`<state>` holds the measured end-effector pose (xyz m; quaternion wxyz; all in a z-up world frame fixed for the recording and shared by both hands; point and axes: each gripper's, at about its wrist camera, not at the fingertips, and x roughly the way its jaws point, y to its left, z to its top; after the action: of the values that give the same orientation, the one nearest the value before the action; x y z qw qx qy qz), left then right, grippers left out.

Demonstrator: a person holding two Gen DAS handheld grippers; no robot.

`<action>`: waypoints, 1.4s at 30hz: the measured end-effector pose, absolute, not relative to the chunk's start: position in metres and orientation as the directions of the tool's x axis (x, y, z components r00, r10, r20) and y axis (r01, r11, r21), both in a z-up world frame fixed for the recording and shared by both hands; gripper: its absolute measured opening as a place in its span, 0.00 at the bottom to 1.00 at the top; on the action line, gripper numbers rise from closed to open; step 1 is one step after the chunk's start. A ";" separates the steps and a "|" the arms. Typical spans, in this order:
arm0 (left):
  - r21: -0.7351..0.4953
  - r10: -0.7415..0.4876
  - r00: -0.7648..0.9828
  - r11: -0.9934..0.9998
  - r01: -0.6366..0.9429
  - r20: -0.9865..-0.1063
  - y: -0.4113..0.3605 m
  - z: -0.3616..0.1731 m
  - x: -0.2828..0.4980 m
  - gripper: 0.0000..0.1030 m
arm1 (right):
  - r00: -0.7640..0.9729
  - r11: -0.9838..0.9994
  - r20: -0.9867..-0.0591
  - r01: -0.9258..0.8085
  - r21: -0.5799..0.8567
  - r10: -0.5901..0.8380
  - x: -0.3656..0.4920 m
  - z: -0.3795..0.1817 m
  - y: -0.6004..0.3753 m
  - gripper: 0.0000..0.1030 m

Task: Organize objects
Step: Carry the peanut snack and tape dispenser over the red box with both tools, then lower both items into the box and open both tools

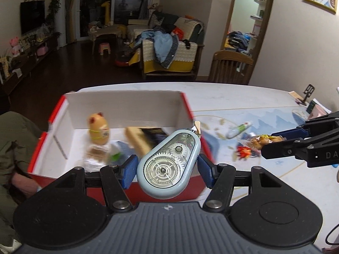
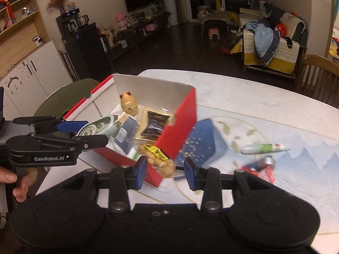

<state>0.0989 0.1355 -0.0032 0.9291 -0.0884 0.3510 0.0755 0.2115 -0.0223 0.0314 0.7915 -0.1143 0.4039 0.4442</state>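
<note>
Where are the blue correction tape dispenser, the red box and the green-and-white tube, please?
blue correction tape dispenser [image 1: 168, 165]: left wrist view, clear gear window.
red box [image 2: 180, 122]: right wrist view, red side wall.
green-and-white tube [image 2: 266, 147]: right wrist view, mid-body.
</note>
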 end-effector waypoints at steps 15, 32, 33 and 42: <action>-0.011 0.180 0.723 0.968 -0.251 -0.667 0.216 -0.007 0.108 0.59 | 0.328 0.618 -0.775 -0.780 0.100 0.540 0.206 0.021 0.072 0.37; 0.125 0.242 0.614 0.966 -0.226 -0.752 0.252 -0.054 0.163 0.59 | 0.384 0.642 -0.837 -0.765 -0.052 0.390 0.231 -0.034 0.157 0.37; 0.129 0.243 0.607 0.966 -0.225 -0.756 0.253 -0.057 0.165 0.59 | 0.389 0.637 -0.840 -0.768 -0.068 0.378 0.231 -0.039 0.160 0.37; 0.160 0.255 0.574 0.964 -0.213 -0.778 0.257 -0.069 0.180 0.59 | 0.398 0.636 -0.854 -0.764 -0.107 0.334 0.234 -0.063 0.178 0.39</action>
<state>0.1802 0.2571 -0.0692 0.8869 0.0242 0.4421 0.1320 0.2341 0.1777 -0.0629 0.7973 -0.2517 0.4272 0.3443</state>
